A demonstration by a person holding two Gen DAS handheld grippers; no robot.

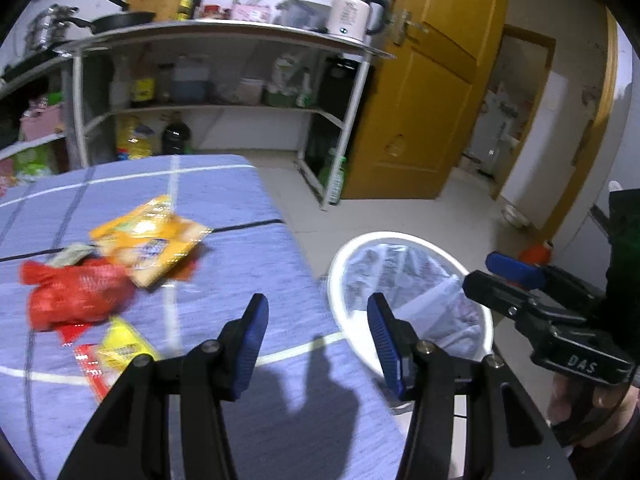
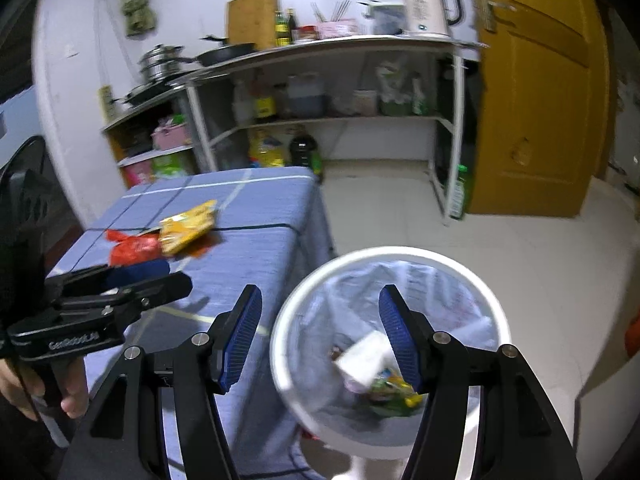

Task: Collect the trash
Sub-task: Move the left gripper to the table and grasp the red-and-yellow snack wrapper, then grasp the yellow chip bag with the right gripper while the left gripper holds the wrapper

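Note:
An orange snack wrapper (image 1: 150, 236), a red mesh bag (image 1: 68, 294) and a small yellow packet (image 1: 120, 348) lie on the blue tablecloth (image 1: 248, 264). My left gripper (image 1: 316, 340) is open and empty above the table's right edge. A white bin (image 2: 286, 344) lined with a clear bag stands on the floor beside the table; it holds a white wrapper (image 2: 366, 356) and colourful scraps (image 2: 394, 394). My right gripper (image 2: 320, 332) is open and empty above the bin's rim. The wrapper (image 2: 188, 226) and mesh bag (image 2: 134, 250) show in the right wrist view too.
A metal shelf unit (image 1: 224, 80) with bottles, a pan and a white kettle (image 1: 352, 10) stands behind the table. A yellow door (image 1: 424, 92) is open at the right. Pale tiled floor (image 2: 400, 208) surrounds the bin.

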